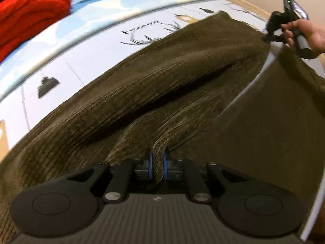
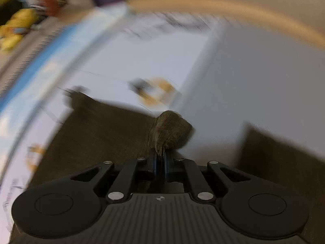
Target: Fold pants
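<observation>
Dark olive-brown ribbed corduroy pants (image 1: 182, 93) lie spread over a pale printed bed sheet with blue band and small dark and yellow motifs (image 1: 97, 61); the sheet is the landmark here. Pants cover most of the sheet's near and middle part, one leg running toward the sheet's far right corner, the other leg off to the right, a thin strip of sheet showing between the two. Long diagonal folds and a deep crease run along the fabric.

Left gripper (image 1: 158, 162), black with blue-edged pads, clenched on a bunched ridge of the pants fabric at the near edge; cloth pinched up between the pads, wrinkles fanning away from it over the sheet.

Right gripper (image 2: 160, 158) also clamped on the pants: a rounded tuft of the corduroy sticks out past its fingertips, above the sheet. Right wrist view heavily motion-blurred, so details beyond that are unclear. In the left wrist view the right gripper (image 1: 268, 38) sits at the far right end of the pants, near the sheet's far right corner, held by a person's hand (image 1: 304, 36).

Folded bright red fleece blanket (image 1: 30, 14) beyond the sheet's far left edge, well apart from the pants. Blurred yellow items (image 2: 18, 28) past the sheet's far left side; cannot tell what they are.
</observation>
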Motion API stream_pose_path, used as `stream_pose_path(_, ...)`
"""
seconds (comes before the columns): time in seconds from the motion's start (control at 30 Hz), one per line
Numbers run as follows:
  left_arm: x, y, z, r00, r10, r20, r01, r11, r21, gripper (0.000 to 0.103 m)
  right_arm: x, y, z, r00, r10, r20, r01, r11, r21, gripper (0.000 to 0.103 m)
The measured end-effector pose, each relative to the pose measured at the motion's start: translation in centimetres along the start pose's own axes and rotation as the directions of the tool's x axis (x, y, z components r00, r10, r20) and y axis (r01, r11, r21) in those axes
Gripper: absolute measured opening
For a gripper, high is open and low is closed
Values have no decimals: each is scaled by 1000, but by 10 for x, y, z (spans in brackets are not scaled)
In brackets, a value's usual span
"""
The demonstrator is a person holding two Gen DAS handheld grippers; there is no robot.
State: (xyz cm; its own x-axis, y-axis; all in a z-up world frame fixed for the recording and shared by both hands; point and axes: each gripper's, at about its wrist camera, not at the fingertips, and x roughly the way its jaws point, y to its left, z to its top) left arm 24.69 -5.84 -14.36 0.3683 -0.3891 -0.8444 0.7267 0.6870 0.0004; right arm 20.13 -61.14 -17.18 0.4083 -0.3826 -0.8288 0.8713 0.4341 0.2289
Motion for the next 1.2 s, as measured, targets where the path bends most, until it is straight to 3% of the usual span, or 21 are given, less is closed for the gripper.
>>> stream_pose_path(0.17,-19,18,-4,992,-113,56,115,993,-38,10,-30,5,10,994,25,108,-21,999,-38,6)
stream_pose_path(0.3,-10,5,-10,981,-192,-39,193,980,36,14,-8,-14,5,997,-74,-30,75,997,27,10)
stream_pose_path(0.33,-11,6,-13,977,-207,-53,209,977,44,15,-11,-12,5,997,-74,-18,74,997,11,11)
stream_pose_path(0.37,-15,10,-14,974,-218,-53,220,975,34,15,-18,-5,6,996,-84,3,84,996,-31,19)
stream_pose_path(0.43,-32,28,-14,980,-201,8,201,979,-15,16,-41,12,9,996,-54,75,61,994,-95,24)
stream_pose_path(0.5,-55,54,-16,983,-158,92,168,980,-109,23,-69,27,8,988,1,156,26,985,-169,36)
stream_pose_path(0.57,-78,87,-24,984,-63,169,102,967,-235,30,-96,40,4,978,64,197,-19,974,-225,46)
stream_pose_path(0.6,-89,108,-30,982,19,190,42,949,-313,43,-111,45,1,975,110,192,-61,968,-244,47)
stream_pose_path(0.67,-106,143,-48,962,212,170,-113,880,-461,66,-140,56,0,963,212,166,-161,947,-279,47)
stream_pose_path(0.73,-119,178,-72,924,368,103,-238,766,-597,79,-173,64,-7,937,311,162,-242,908,-342,47)
stream_pose_path(0.8,-124,213,-102,898,439,8,-303,633,-713,82,-209,72,-19,903,402,153,-308,853,-422,47)
stream_pose_path(0.87,-120,236,-128,892,447,-65,-328,543,-773,83,-237,71,-31,867,482,126,-376,799,-469,50)
stream_pose_path(0.9,-116,244,-138,891,443,-94,-338,512,-790,83,-248,70,-39,853,511,109,-401,774,-490,51)
stream_pose_path(0.97,-108,251,-157,908,400,-124,-327,493,-806,83,-265,62,-57,834,545,84,-425,732,-533,51)
stream_pose_path(1.03,-96,251,-167,926,358,-119,-302,515,-802,80,-268,53,-76,833,547,77,-406,701,-587,52)
stream_pose_path(1.1,-90,250,-176,941,327,-91,-273,569,-776,41,-262,49,-93,865,497,69,-341,682,-647,52)
stream_pose_path(1.13,-91,252,-177,937,340,-79,-274,573,-773,35,-261,50,-98,887,458,66,-302,680,-668,51)
stream_pose_path(1.2,-101,257,-179,924,378,-62,-269,525,-807,27,-258,48,-97,889,452,75,-293,687,-665,51)
